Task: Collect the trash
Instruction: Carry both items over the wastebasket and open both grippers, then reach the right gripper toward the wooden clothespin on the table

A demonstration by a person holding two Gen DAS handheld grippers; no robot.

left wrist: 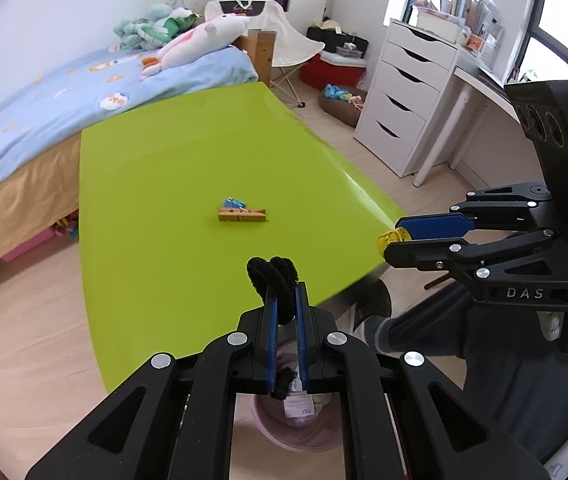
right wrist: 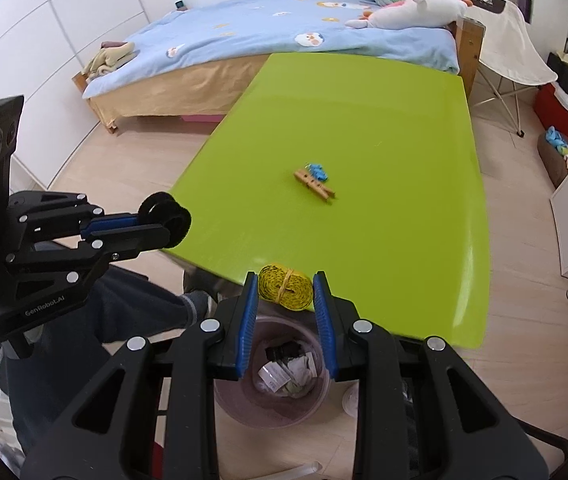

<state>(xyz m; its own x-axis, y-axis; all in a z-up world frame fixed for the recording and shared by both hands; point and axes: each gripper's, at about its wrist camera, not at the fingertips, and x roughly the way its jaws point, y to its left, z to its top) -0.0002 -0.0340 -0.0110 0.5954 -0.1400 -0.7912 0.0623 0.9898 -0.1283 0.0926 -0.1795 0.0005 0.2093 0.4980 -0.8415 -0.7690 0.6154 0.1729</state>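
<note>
My left gripper [left wrist: 284,300] is shut on a black fuzzy strap [left wrist: 273,276] and holds it over the near edge of the green table [left wrist: 163,184]; it shows in the right wrist view [right wrist: 165,218] too. My right gripper [right wrist: 286,284] is shut on a yellow tape-measure roll [right wrist: 284,286], seen from the left wrist as well [left wrist: 390,238]. A pinkish trash bin [right wrist: 271,408] with paper scraps stands on the floor below both grippers. A wooden clothespin [left wrist: 242,214] and a blue scrap [left wrist: 233,202] lie mid-table.
A bed with a blue cover [left wrist: 43,92] and plush toys runs along the table's far side. A white drawer unit [left wrist: 404,100] and a desk stand to the right. The person's legs [left wrist: 444,332] are beside the bin.
</note>
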